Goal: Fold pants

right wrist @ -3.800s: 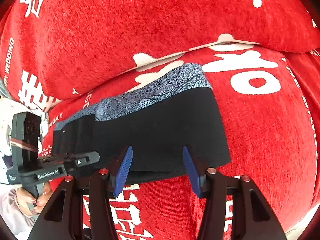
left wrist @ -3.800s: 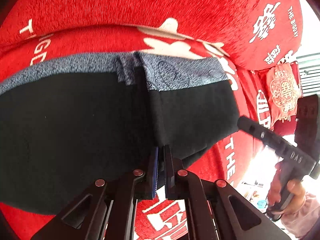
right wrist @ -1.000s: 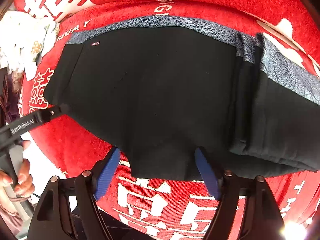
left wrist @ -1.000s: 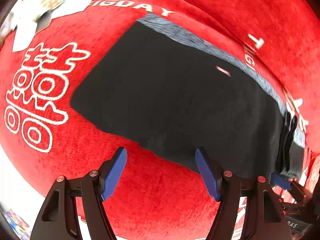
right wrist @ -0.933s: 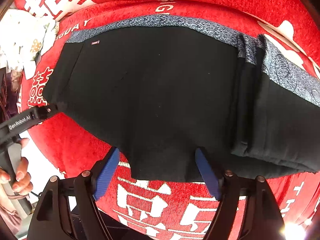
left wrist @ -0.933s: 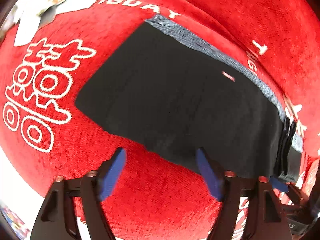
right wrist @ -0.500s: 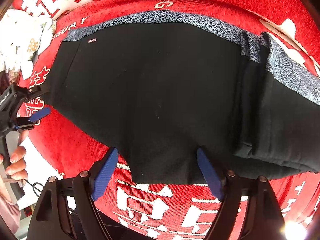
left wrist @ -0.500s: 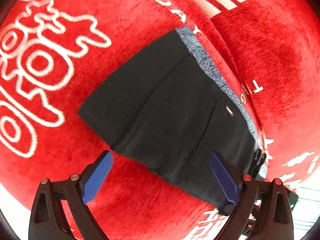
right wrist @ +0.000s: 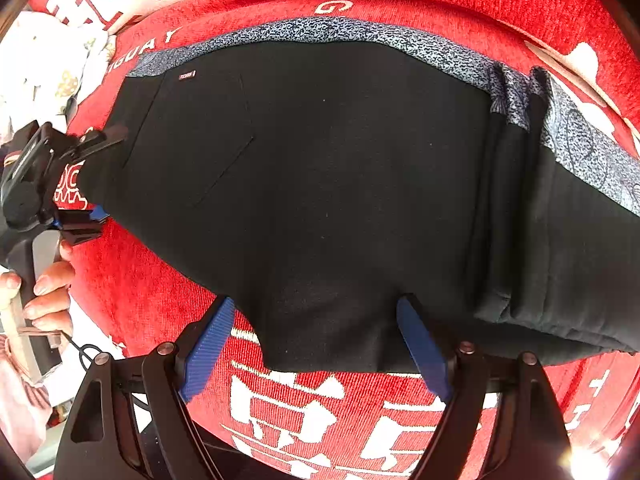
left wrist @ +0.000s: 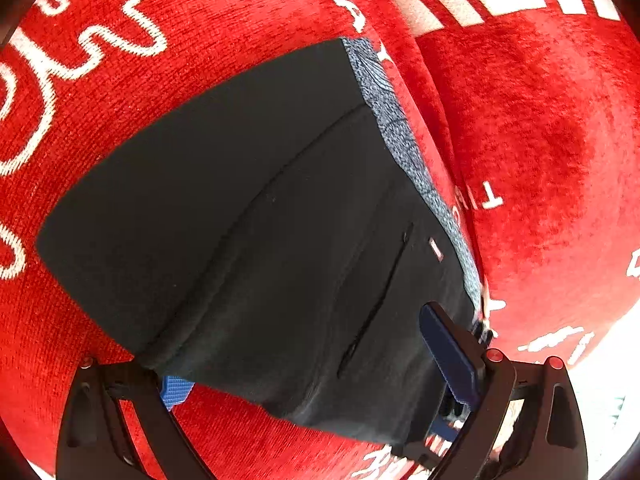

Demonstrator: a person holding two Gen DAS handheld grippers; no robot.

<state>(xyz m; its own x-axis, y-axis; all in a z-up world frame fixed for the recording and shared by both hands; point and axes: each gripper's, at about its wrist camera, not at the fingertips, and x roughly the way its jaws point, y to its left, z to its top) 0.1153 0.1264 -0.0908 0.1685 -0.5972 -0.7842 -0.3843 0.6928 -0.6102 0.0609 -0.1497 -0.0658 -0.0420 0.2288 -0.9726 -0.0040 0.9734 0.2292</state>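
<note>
Black pants with a grey-blue patterned side stripe lie on a red sofa; the leg end at the right is folded over onto the pants. My right gripper is open, its blue pads straddling the near crotch edge. My left gripper is open at the waist end of the pants, one blue pad under the near corner, the other above the fabric. It also shows in the right wrist view at the left, held by a hand.
The red sofa seat carries white printed characters, and its backrest rises behind the pants. A white patterned cloth lies at the far left of the seat. The seat's front edge is just below my right gripper.
My left gripper has moved in onto the waist end and now straddles its corner. My right gripper has edged slightly closer to the crotch edge. The pants lie as before.
</note>
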